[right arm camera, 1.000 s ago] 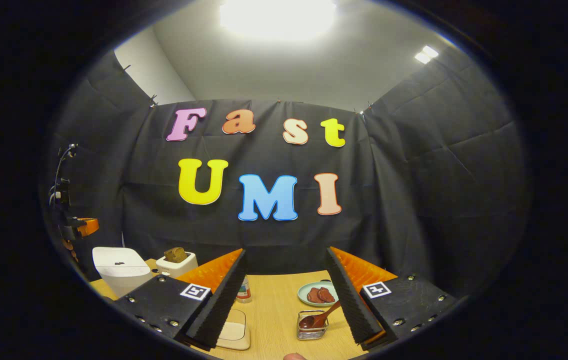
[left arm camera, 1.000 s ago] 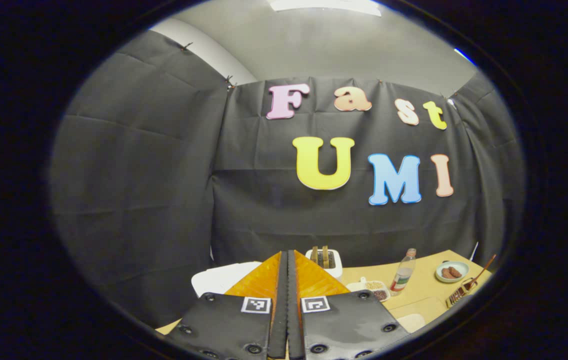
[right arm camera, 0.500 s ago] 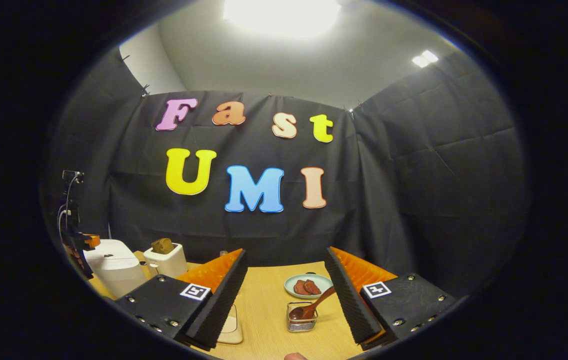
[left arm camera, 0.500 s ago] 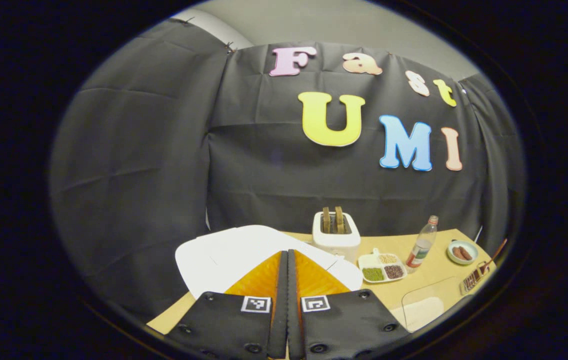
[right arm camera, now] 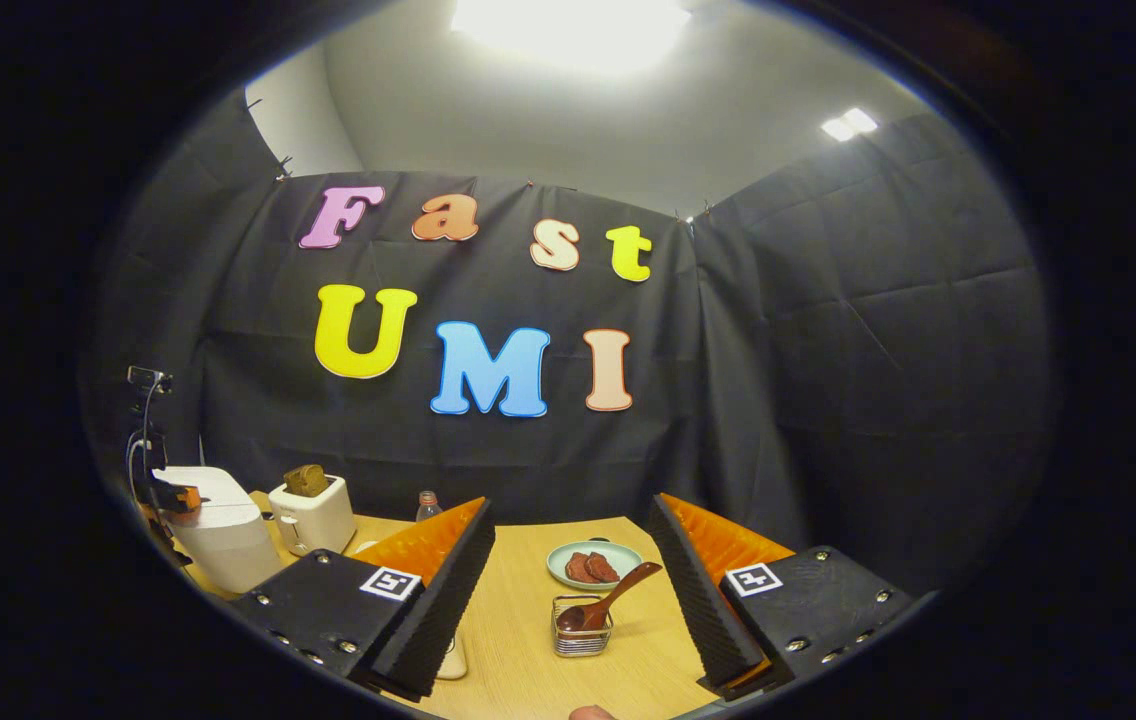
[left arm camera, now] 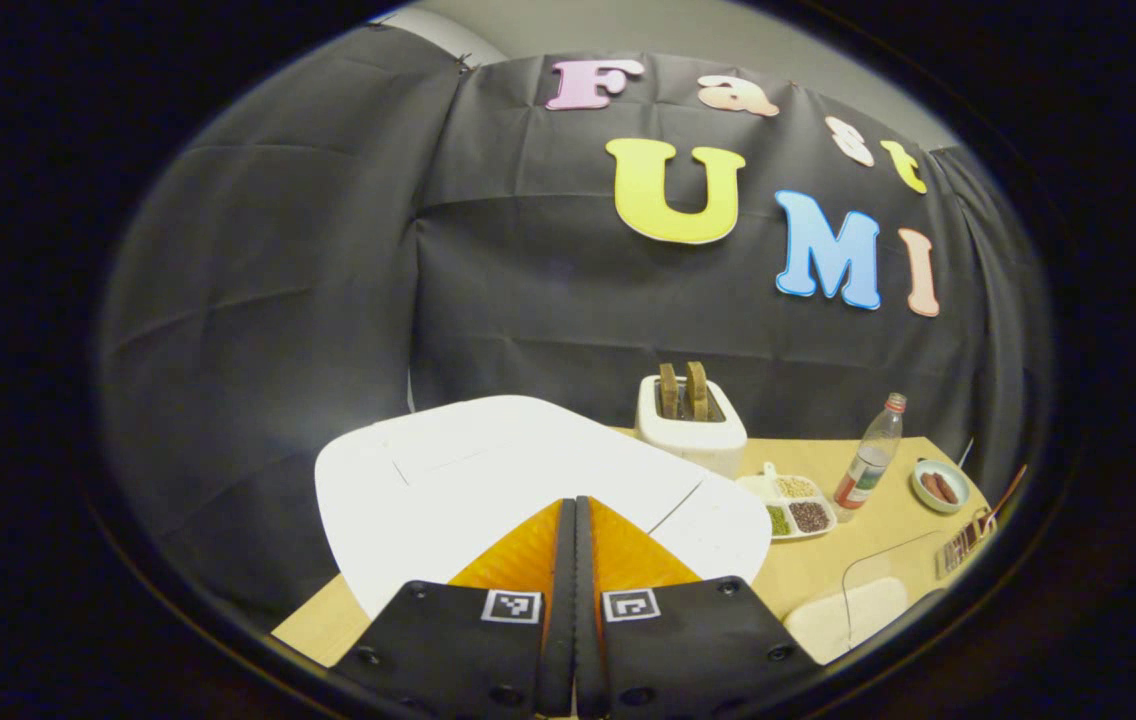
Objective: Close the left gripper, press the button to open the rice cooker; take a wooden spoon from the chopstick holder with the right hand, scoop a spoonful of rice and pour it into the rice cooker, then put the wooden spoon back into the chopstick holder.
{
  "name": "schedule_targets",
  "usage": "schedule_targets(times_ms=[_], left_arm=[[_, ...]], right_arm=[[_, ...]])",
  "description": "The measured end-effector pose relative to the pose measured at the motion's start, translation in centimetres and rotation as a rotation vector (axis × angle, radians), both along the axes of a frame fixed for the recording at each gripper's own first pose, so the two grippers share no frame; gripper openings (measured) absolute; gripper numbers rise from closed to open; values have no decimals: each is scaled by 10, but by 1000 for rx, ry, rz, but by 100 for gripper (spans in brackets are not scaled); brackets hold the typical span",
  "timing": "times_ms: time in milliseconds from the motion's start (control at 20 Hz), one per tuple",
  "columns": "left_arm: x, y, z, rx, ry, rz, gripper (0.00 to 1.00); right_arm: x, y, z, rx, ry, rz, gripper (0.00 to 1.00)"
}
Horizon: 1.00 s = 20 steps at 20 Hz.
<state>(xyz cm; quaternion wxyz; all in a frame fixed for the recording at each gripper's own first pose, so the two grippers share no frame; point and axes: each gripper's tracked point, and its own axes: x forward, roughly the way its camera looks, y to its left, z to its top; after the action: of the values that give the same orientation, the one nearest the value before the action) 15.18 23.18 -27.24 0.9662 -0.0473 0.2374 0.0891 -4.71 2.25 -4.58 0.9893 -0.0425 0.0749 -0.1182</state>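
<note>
My left gripper (left arm camera: 575,505) is shut with nothing between its fingers, its tips just above the closed lid of the white rice cooker (left arm camera: 488,480). In the right gripper view the rice cooker (right arm camera: 218,525) stands at the far left, with the left gripper (right arm camera: 173,495) over its top. My right gripper (right arm camera: 568,520) is open, hovering above the table. Ahead between its fingers sits the wire chopstick holder (right arm camera: 581,640) with the wooden spoon (right arm camera: 618,598) leaning out to the right. A clear container of white rice (left arm camera: 853,615) lies at the lower right of the left gripper view.
A white toaster (left arm camera: 690,425) with bread stands behind the cooker. To its right sit a divided dish of grains (left arm camera: 793,505), a bottle (left arm camera: 868,465) and a green plate (right arm camera: 593,565) of brown food. The wooden table (right arm camera: 528,620) ends at the booth wall.
The left gripper has come down and forward toward the rice cooker, whose lid now looms much larger. The right gripper has drifted slightly, staying open.
</note>
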Motion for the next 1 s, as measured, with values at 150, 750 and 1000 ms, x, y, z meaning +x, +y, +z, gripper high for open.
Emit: schedule_targets(times_ms=[150,750,1000], left_arm=[[-4,-1,-2,13,0,2,8],[-6,7,59,113,-108,40,8],[-8,-3,124,162,-221,46,8]], right_arm=[[-1,1,0,-1,0,7,95],[15,-6,-3,31,-2,72,95],[29,-19,-1,47,-21,98,95]])
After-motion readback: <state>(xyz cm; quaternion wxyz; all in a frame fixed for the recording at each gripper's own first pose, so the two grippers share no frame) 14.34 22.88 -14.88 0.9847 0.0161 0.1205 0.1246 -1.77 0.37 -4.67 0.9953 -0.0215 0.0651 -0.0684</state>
